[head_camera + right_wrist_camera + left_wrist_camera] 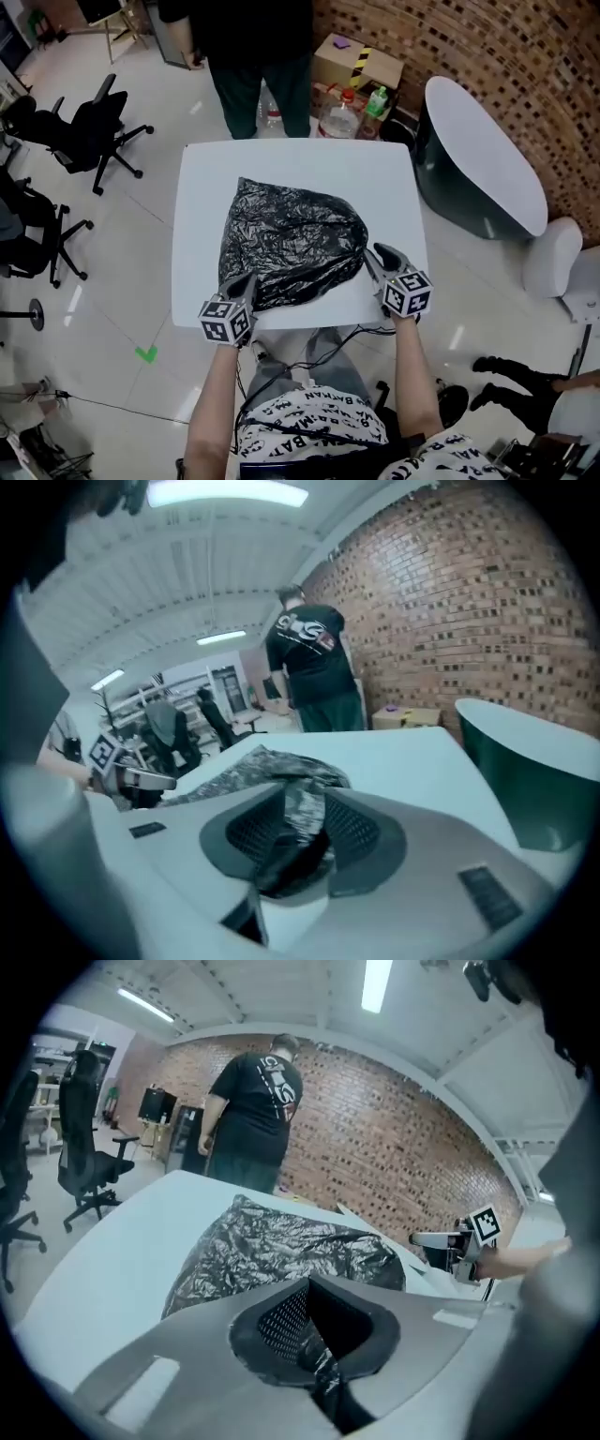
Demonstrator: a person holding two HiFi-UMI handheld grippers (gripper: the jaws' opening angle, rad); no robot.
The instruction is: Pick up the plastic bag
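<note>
Lies spread over the middle of a white square table (202,183): crumpled black plastic bag (291,239), near hem close to the table's near edge. Leaves bare white strips along the far, left and right edges, widest at the far side. At the bag's near left corner, the left gripper (244,281); at its near right corner, the right gripper (379,255). Both just over the near edge, with the holder's body directly behind.

Open pale floor to the left, black office chairs (94,127) well apart from the table there. Tighter on the right: dark green tub with a white oval top (478,159) near the table's far right corner. At the far edge, a person in dark clothes (253,47) standing just beside the table. On the floor next to them, a cardboard box (356,61) and plastic bottles (342,114).

Seen only from the head view: the whole outline of the bag and all four table edges. Seen only from the left gripper view: dark meshed pads (279,1321) clenched on a twist of black film, the rest of the bag heaped beyond. Seen only from the right gripper view: pads (361,829) standing apart, a fold of the bag rising between them, loose rather than squeezed. Also there, a red brick wall (469,602) behind the tub and ceiling strip lights (225,493).

Pinched at one corner by the left fingers, merely lying between the right ones, otherwise resting on the table.
</note>
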